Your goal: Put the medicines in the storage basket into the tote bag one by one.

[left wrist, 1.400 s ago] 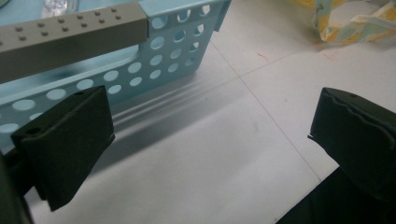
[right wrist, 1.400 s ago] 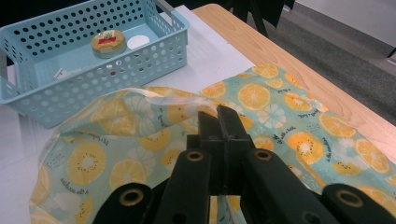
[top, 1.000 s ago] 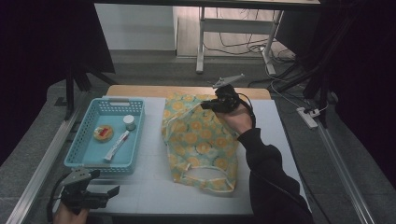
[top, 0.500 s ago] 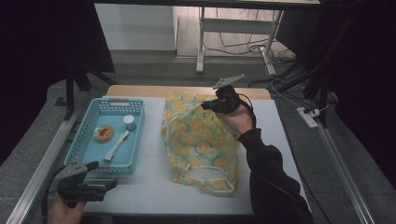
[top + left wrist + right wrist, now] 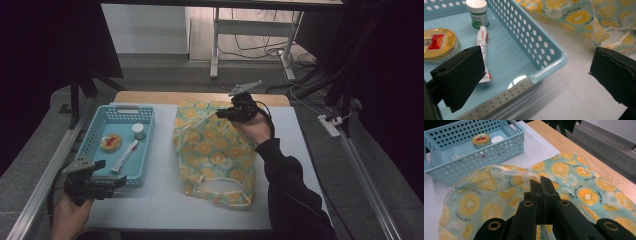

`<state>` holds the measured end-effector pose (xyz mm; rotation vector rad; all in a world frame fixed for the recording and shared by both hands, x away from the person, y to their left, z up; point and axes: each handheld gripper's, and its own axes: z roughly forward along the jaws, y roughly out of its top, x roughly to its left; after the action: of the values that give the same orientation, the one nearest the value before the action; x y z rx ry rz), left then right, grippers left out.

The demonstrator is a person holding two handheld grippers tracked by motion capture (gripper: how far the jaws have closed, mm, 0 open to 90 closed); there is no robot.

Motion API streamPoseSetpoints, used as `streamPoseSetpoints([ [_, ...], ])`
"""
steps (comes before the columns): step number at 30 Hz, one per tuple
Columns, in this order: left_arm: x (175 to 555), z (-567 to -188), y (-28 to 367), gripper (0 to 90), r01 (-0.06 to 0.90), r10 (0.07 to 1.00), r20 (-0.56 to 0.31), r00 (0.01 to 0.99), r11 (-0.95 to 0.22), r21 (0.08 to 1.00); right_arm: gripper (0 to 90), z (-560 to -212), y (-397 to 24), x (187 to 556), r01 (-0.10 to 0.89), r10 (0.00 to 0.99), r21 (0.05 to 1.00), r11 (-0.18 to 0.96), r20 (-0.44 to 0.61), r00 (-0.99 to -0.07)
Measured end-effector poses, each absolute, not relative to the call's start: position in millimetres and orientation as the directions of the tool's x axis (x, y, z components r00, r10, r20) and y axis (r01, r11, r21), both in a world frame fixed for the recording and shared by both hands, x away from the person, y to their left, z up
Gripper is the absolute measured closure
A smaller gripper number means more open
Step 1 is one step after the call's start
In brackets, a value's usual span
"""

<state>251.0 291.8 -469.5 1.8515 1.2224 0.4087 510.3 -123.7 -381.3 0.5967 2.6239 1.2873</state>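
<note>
I see a white counter (image 5: 165,200) with a wooden far edge, grey floor around. My right claw (image 5: 541,181) is clamped on the lemon-print bag (image 5: 215,150) at its far end; my left claw (image 5: 536,72) gapes over the blue basket's (image 5: 145,150) near corner. Bare counter lies in front; labels are unreadable.

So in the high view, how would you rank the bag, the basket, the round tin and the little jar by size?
1. Bag
2. Basket, somewhat smaller
3. Tin
4. Jar, smallest
</note>
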Motion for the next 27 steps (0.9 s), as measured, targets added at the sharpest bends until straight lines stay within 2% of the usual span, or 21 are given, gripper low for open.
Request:
streamPoseSetpoints([
  [5, 260.7, -466.5, 297.6, 0.1, 0.597, 0.860, -0.203, 0.469, -0.139, 0.790, 90.0, -381.0, -124.3, 510.4, 0.283, 0.421, 0.787, 0.548, 0.033, -0.907],
  [17, 292.1, -461.8, 299.4, 0.6, 0.603, 0.883, -0.156, 0.443, -0.165, 0.781, 90.0, -381.5, -124.3, 509.6, 0.279, 0.419, 0.788, 0.549, 0.029, -0.908],
  [27, 316.6, -458.1, 306.4, 1.0, 0.643, 0.897, -0.165, 0.411, -0.157, 0.749, 90.0, -381.9, -125.3, 509.3, 0.278, 0.420, 0.787, 0.551, 0.027, -0.907],
])
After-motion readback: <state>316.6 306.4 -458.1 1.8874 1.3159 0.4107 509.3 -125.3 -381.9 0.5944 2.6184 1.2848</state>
